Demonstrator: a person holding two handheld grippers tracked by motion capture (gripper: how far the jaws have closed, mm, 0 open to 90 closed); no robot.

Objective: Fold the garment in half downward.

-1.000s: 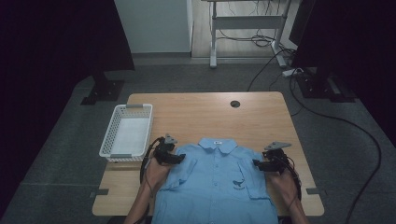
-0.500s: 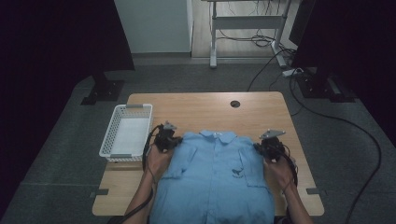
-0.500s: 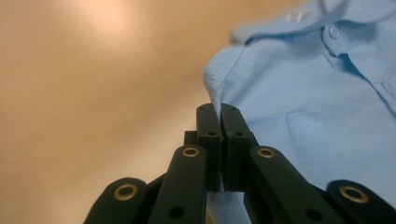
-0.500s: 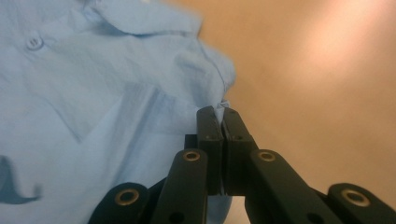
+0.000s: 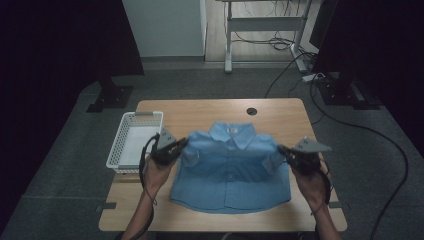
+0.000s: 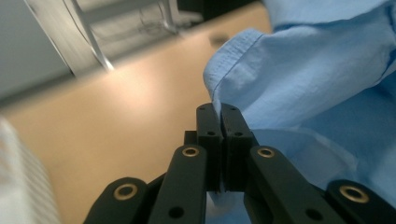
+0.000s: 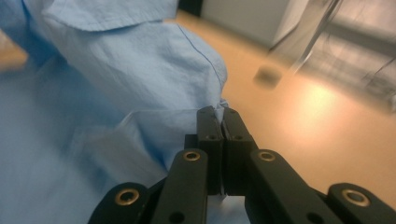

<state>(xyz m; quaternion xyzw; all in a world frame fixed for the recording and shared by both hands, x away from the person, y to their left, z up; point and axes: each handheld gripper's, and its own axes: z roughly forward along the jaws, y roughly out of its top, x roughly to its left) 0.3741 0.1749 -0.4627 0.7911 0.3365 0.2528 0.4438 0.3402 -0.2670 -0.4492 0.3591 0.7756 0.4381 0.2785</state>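
I see both forearms entering from the bottom of the high view, angled slightly outward, each hand wrapped around its tool. My left gripper (image 5: 176, 146) sits at the shirt's left shoulder, jaws pointing inward toward the garment; my right gripper (image 5: 286, 151) mirrors it at the right shoulder. The left hand (image 5: 157, 169) and right hand (image 5: 311, 184) are held at about the same height above the wooden table (image 5: 200, 111).

In the left gripper view, the jaws are pressed together with a fold of the blue shirt (image 6: 303, 70) pinched between the tips at the sleeve seam. The right gripper view shows the same: jaws clamped together on a pinch of fabric at the sleeve edge.

The shirt lies front up across the near middle of the table, collar toward the far edge, hem toward me, buttoned. A white basket (image 5: 120, 145) stands just beside the left gripper, at the table's left edge.
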